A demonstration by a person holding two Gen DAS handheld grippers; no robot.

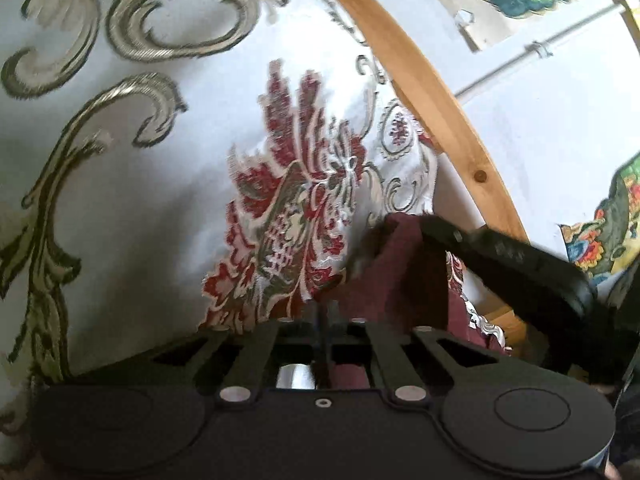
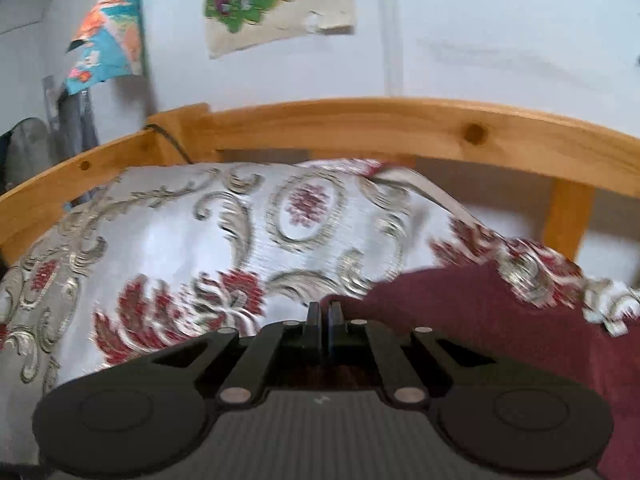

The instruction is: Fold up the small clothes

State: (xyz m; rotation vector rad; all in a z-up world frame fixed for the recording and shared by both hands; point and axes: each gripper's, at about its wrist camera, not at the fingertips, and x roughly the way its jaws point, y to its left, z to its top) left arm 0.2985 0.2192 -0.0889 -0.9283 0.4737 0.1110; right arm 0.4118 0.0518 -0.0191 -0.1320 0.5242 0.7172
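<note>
Left gripper [image 1: 323, 312] and right gripper [image 2: 325, 312] both pinch an edge of the maroon garment [image 2: 500, 320] over the patterned bedspread [image 1: 160, 160]. Only the left view shows the other gripper reaching in; only the right view shows the wooden bed rail [image 2: 380, 120] head-on.

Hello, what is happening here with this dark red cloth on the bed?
A person works with two hand-held tools on a bed covered by a patterned bedspread. Both tools are shut on a small dark red garment. The left tool pinches an edge of it, and the right tool pinches another edge close by. The right tool also shows in the left view, reaching in from the side. The garment looks bunched, not yet folded flat. A wooden bed frame runs behind.
</note>
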